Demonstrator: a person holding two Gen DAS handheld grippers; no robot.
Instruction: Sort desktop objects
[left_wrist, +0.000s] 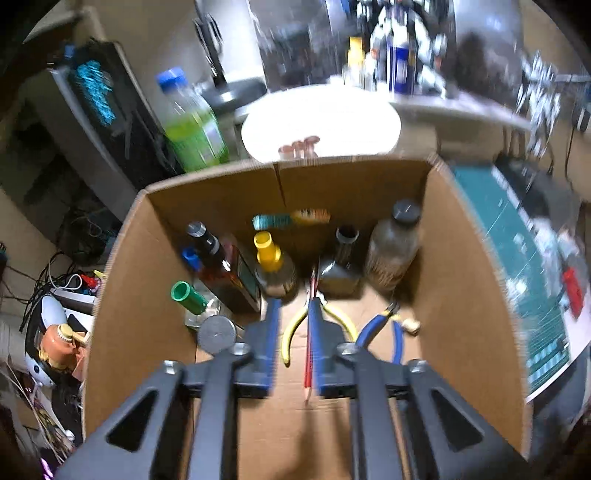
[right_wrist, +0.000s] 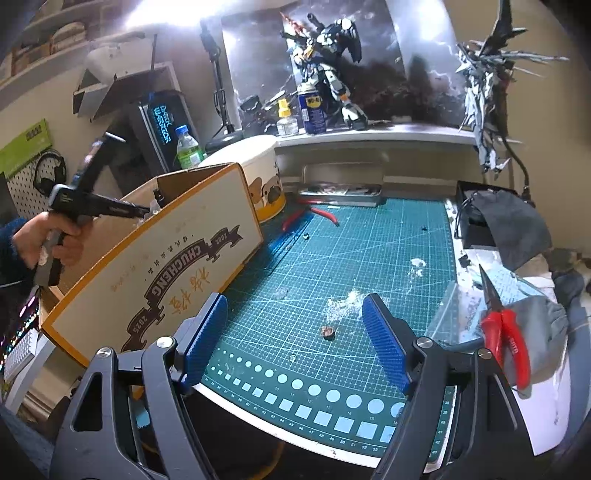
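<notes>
L gripper (left_wrist: 291, 306) parted over box (left_wrist: 140, 295), pencil (left_wrist: 308, 354) loose beside its right finger | R gripper (right_wrist: 295, 325) wide, empty | my next: red pliers (right_wrist: 504, 339) just right of it, long axis pointing away

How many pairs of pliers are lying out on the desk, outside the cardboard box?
2: red-handled cutters at the cutting mat's far edge, and red-handled pliers right of it. Others may be hidden.
</notes>
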